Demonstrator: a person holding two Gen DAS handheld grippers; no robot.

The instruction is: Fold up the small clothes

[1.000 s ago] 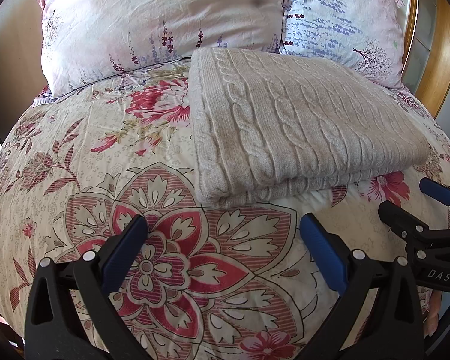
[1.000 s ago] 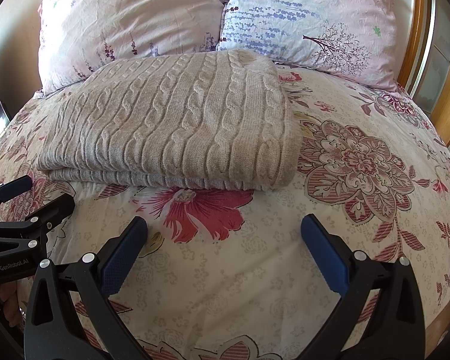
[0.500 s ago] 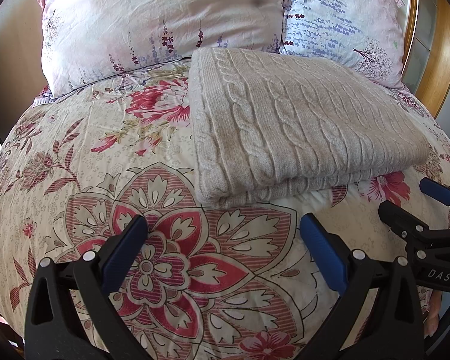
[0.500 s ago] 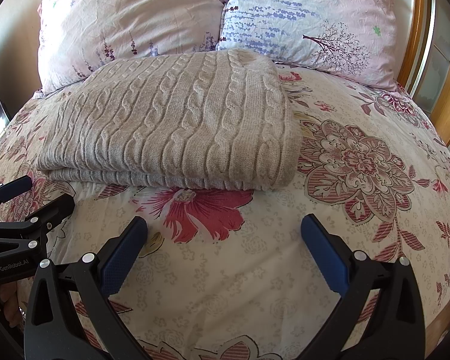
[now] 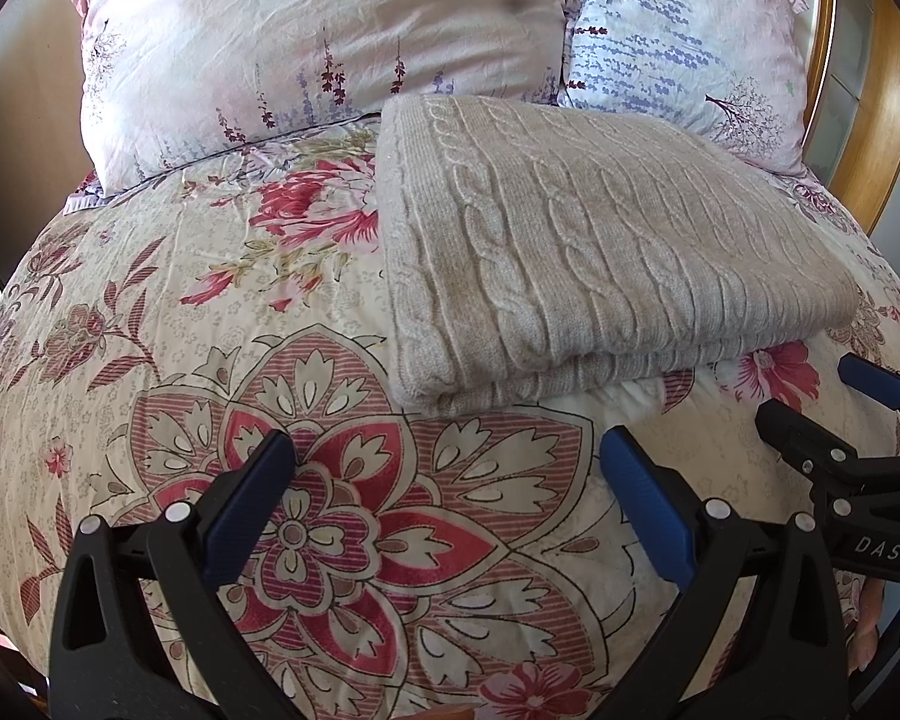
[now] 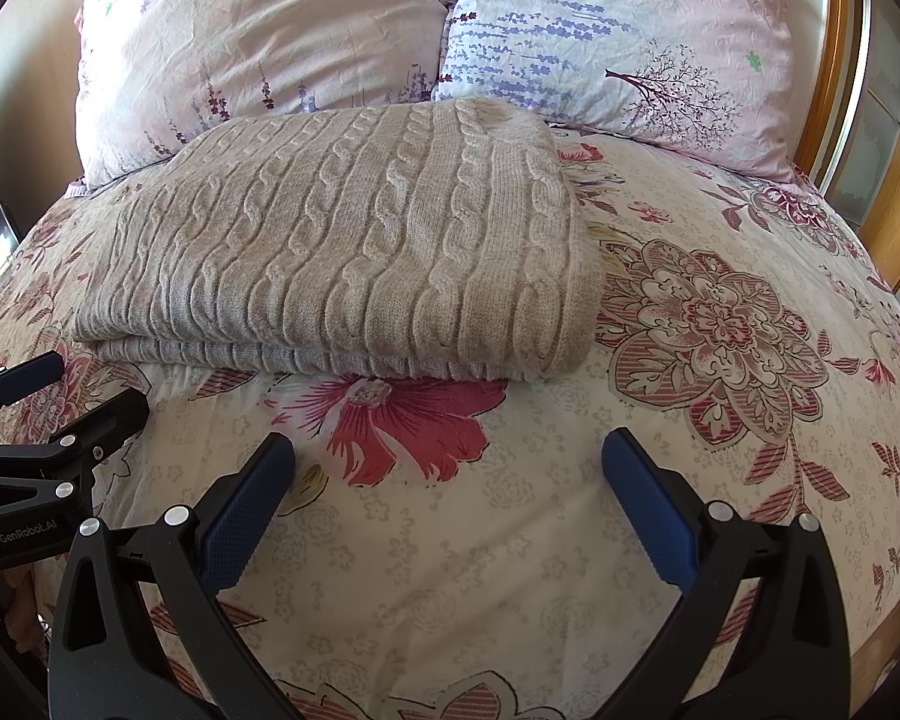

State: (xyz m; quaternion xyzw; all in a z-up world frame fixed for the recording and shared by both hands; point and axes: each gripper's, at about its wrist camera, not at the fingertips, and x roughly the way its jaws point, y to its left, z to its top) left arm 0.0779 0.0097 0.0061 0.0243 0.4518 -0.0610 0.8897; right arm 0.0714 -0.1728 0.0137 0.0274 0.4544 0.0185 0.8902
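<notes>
Your left tongs [image 5: 447, 480] stand wide apart, the blue pads [image 5: 249, 507] gripping nothing, above a large red and cream flower printed on the bedspread [image 5: 168, 324]. Your right tongs [image 6: 448, 480] are likewise spread wide and empty, over a red bloom in the same print.

The sweater [image 5: 576, 252], a beige cable-knit piece, lies folded into a flat rectangle on the bed, ahead of both tongs and touching neither. In the left wrist view its folded corner sits just beyond the gap between the pads, and the stacked layers show along the near edge. In the right wrist view the sweater [image 6: 354, 258] fills the middle and left of the frame, its rounded fold on the right and its layered edge facing you.

Behind the sweater two pillows lean at the head of the bed: a pink pillow [image 5: 324, 42] on the left and a pale blue pillow [image 5: 684, 36] with a purple sprig print on the right. The far edge of the sweater reaches their bases. A wooden bed frame [image 6: 894, 192] curves along the right side.

Each view catches the other tongs at its margin, low over the bedspread.
</notes>
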